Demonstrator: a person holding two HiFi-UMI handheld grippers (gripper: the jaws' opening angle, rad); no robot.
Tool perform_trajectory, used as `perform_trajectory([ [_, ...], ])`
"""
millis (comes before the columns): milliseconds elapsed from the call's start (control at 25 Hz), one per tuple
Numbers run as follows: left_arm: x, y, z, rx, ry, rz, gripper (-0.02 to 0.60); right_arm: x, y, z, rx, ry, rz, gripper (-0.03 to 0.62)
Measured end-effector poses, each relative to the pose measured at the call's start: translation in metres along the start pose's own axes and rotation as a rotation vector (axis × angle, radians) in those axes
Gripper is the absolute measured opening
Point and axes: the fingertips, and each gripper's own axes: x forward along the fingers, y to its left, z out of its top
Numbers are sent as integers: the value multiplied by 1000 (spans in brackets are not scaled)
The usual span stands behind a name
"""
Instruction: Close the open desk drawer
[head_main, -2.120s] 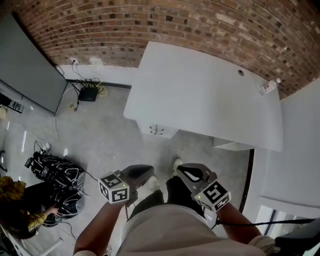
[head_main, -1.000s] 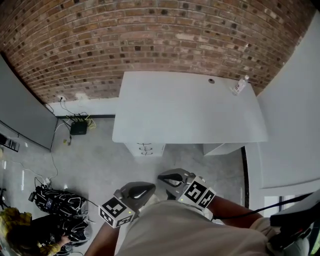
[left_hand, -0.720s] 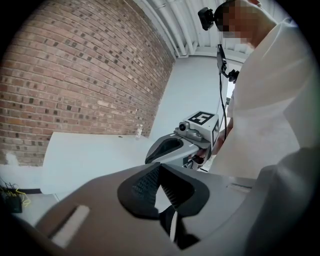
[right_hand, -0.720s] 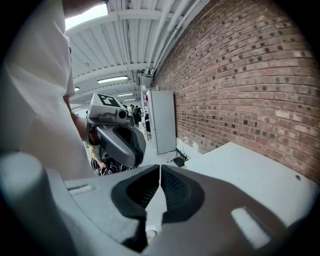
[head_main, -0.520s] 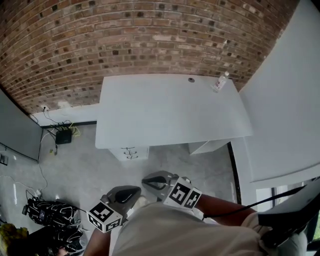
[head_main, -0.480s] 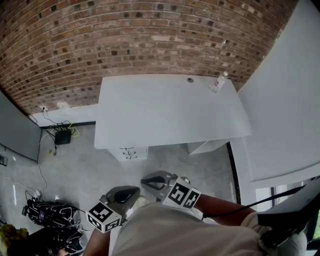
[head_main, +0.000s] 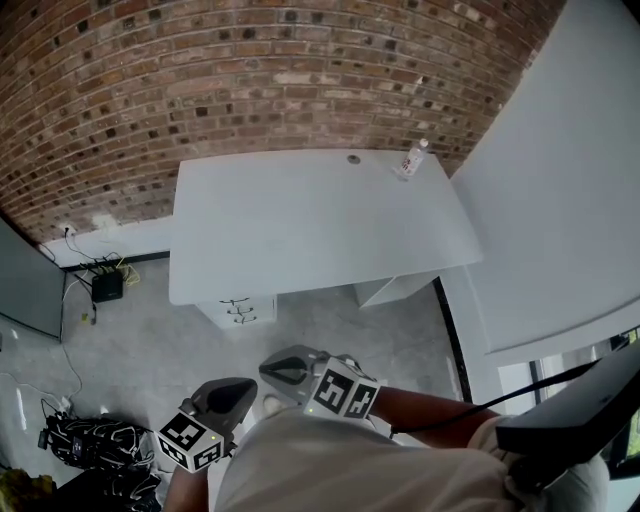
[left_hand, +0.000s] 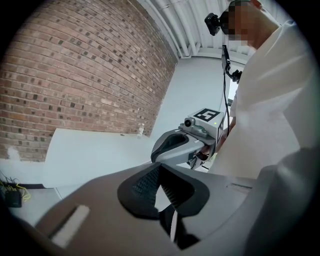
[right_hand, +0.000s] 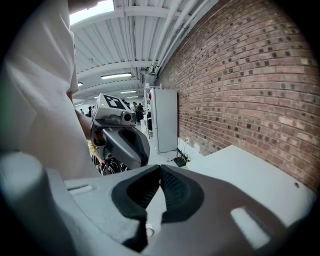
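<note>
A white desk (head_main: 300, 215) stands against the brick wall. Under its front left edge a white drawer unit (head_main: 240, 311) with dark handles sticks out a little past the desktop. Both grippers are held low against the person's torso, well short of the desk. My left gripper (head_main: 240, 386) is shut and empty, its tips meeting (left_hand: 159, 167). My right gripper (head_main: 276, 365) is shut too, with nothing between its pads (right_hand: 160, 168). Each gripper view shows the other gripper: the right gripper (left_hand: 172, 145) and the left gripper (right_hand: 127, 145).
A small bottle (head_main: 411, 158) stands at the desk's far right corner, near a cable hole (head_main: 353, 158). A router with cables (head_main: 105, 287) lies on the floor by the wall. A black bag (head_main: 80, 440) lies at lower left. A white partition (head_main: 540, 200) flanks the desk's right side.
The head view has swung, so the desk has slid left in the picture. Both grippers stay shut, low in front of the torso.
</note>
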Motion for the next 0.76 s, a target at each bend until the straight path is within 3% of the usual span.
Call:
perform_trajectory([
  [760, -25, 11, -21, -40, -12, 26, 6, 24, 19, 9, -27, 22, 28, 3],
])
